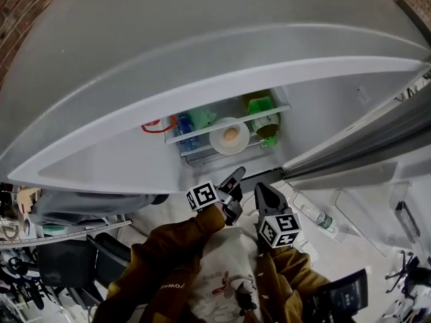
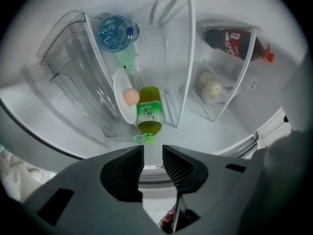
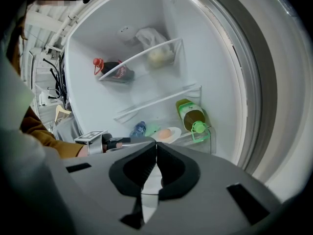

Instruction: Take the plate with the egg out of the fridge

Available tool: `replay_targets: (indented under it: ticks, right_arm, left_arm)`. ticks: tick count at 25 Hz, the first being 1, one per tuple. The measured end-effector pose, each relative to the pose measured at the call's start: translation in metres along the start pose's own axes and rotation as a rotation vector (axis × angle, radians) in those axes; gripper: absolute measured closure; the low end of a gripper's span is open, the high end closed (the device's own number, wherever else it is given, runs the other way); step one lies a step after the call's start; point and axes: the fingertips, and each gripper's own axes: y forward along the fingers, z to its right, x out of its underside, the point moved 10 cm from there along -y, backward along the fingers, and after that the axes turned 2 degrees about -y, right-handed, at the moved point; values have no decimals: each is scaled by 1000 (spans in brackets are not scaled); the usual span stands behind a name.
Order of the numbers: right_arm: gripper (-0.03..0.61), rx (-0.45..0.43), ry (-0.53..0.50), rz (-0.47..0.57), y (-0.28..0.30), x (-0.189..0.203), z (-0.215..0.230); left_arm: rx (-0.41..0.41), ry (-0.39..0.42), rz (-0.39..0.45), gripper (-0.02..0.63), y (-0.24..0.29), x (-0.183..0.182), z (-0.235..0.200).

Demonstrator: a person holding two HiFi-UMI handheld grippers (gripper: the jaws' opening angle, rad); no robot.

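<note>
White plate (image 1: 229, 138) with the egg (image 1: 231, 134) sits on a fridge (image 1: 323, 106) shelf, just beside a green bottle (image 2: 149, 112). The left gripper (image 2: 153, 153) hangs in front of it, jaws narrowly parted and empty; the right gripper (image 3: 156, 146) is closed on nothing.

Seemingly a cluttered workroom or studio: brick wall (image 1: 17, 9), open fridge (image 1: 202, 19), black chair (image 1: 67, 261), tripod stands (image 1: 407, 274).

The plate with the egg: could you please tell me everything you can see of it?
The plate is round, white and smooth, perhaps ceramic. It sits flat on a clear fridge shelf and carries one tan egg near its middle. A green bottle lies right beside it, perhaps touching its rim.
</note>
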Motion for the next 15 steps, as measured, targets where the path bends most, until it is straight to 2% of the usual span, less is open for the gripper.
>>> replay_targets:
  ticks: [15]
  right_arm:
    - [572,0,5,-1,2,-4,1]
  left_arm:
    - [-48,-47,70,512,15,-21,-25]
